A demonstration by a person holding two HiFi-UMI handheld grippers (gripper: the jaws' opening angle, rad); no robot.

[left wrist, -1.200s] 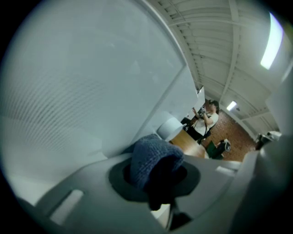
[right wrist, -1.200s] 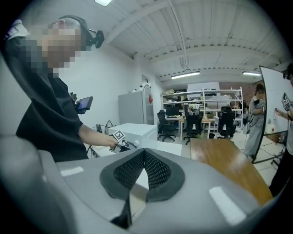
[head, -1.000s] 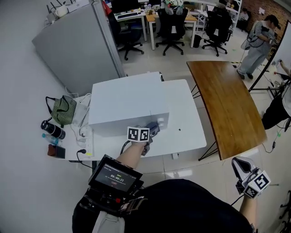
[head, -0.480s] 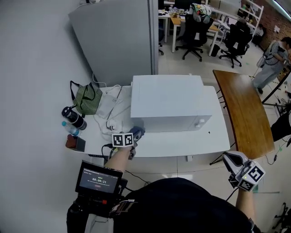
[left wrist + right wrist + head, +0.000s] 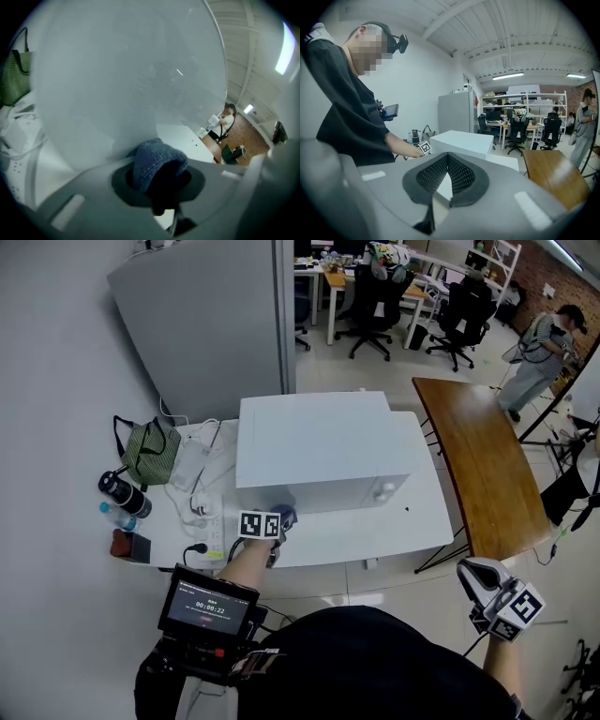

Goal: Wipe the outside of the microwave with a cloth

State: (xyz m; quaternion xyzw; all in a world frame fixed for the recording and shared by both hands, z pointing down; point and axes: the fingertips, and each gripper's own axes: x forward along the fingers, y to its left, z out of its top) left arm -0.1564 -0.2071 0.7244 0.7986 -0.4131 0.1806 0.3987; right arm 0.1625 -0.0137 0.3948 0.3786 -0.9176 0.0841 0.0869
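Left tool point(image 5: 159, 177): clamped on cloth point(image 5: 157, 161) — at microwave point(image 5: 314, 451) front-left corner, on tabletop point(image 5: 375, 526)
Right tool point(image 5: 447, 173): jaws together, empty, well aside
Cloth: likely soft, light, bunches — hold wad mid-fold

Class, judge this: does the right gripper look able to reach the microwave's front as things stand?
Likely yes: the right gripper hangs off the front corner of the white table, and nothing stands between it and the microwave; the arm would need extending.

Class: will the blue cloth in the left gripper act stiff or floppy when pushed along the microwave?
Probably floppy: the cloth bunches into a wad between the jaws. Its nubbly weave likely drags, not slips, on the microwave.
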